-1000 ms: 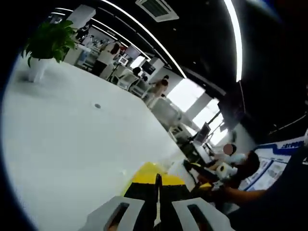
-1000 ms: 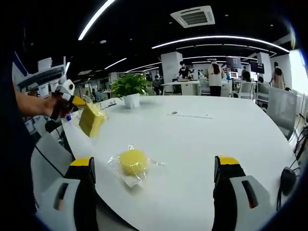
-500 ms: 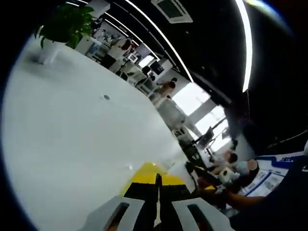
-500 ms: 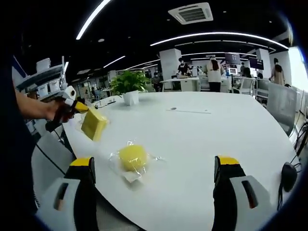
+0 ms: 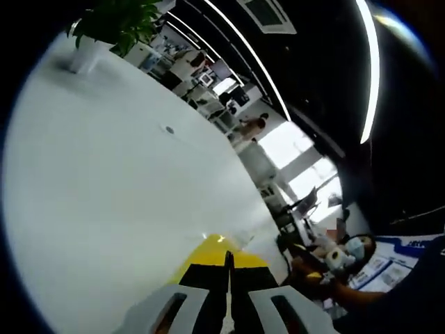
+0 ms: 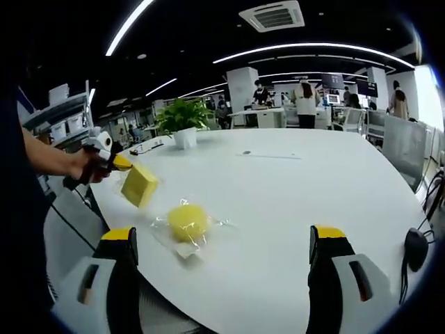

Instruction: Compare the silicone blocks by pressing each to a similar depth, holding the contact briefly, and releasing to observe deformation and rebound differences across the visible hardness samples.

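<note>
In the left gripper view, my left gripper (image 5: 228, 268) is shut on a yellow square silicone block (image 5: 211, 250), held over the white table (image 5: 104, 181). The right gripper view shows that same gripper (image 6: 122, 165) in a person's hand at the left, with the square block (image 6: 139, 186) hanging tilted just above the table's near left edge. A round yellow silicone block (image 6: 186, 222) in clear wrap lies on the table (image 6: 292, 202), ahead of my right gripper (image 6: 226, 254). My right gripper is open with nothing between its jaws.
A potted plant (image 6: 182, 120) stands at the far side of the table, also seen as a plant (image 5: 115, 21) in the left gripper view. A black object (image 6: 415, 245) sits at the table's right edge. Desks and people fill the office behind.
The left gripper has carried the square block slightly lower and closer to the round block. The left gripper view has tilted. The right gripper stays open.
</note>
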`<act>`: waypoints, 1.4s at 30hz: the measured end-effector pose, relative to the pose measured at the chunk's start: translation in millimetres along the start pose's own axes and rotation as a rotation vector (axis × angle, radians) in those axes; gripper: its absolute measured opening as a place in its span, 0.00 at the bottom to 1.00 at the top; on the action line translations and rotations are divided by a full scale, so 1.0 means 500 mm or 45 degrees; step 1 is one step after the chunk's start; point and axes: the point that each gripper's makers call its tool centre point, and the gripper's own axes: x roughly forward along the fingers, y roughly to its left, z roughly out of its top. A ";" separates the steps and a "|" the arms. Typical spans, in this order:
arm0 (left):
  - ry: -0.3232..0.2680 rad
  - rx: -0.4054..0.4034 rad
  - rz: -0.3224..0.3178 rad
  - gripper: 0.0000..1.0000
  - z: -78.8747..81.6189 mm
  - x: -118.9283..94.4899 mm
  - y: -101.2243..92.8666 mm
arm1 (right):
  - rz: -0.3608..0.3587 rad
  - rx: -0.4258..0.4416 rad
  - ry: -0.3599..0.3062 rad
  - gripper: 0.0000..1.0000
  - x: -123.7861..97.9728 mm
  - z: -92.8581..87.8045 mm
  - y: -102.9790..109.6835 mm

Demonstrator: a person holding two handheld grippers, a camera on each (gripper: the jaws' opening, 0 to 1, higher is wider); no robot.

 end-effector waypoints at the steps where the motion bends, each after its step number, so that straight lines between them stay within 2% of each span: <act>1: 0.000 -0.006 -0.001 0.00 0.001 0.001 0.002 | -0.003 0.006 0.002 0.96 0.000 -0.002 -0.001; 8: -0.007 -0.024 0.021 0.00 0.011 0.014 0.023 | -0.001 0.010 0.006 0.96 0.002 -0.005 0.003; 11: -0.027 0.073 0.079 0.00 0.024 0.016 0.041 | 0.000 0.007 0.006 0.96 0.002 -0.002 0.003; 15: -0.002 0.141 0.117 0.00 0.026 0.015 0.057 | -0.002 0.007 0.004 0.96 0.000 0.000 0.001; 17: -0.001 0.209 0.144 0.00 0.030 0.012 0.071 | -0.002 0.008 0.007 0.96 -0.001 -0.001 0.002; 19: 0.009 0.219 0.158 0.00 0.028 0.011 0.078 | -0.004 0.010 0.010 0.96 -0.002 -0.003 0.000; 21: 0.010 0.290 0.158 0.00 0.030 0.010 0.084 | -0.006 0.010 0.012 0.96 -0.003 -0.004 -0.001; 23: 0.018 0.298 0.171 0.00 0.027 0.010 0.086 | -0.006 0.016 0.013 0.96 -0.003 -0.008 -0.003; 27: 0.066 0.344 0.184 0.00 0.023 0.013 0.097 | -0.005 0.014 0.020 0.96 -0.003 -0.010 -0.001; 33: 0.154 0.428 0.246 0.00 0.019 0.016 0.122 | -0.002 0.009 0.025 0.96 0.001 -0.010 0.000; 35: 0.215 0.516 0.270 0.00 0.015 0.015 0.132 | -0.001 0.009 0.028 0.96 0.002 -0.010 0.002; 37: 0.232 0.532 0.267 0.00 0.017 0.018 0.134 | -0.002 0.006 0.030 0.96 0.005 -0.011 0.001; 42: 0.269 0.555 0.331 0.00 0.025 0.017 0.163 | 0.003 0.008 0.041 0.96 0.010 -0.014 0.004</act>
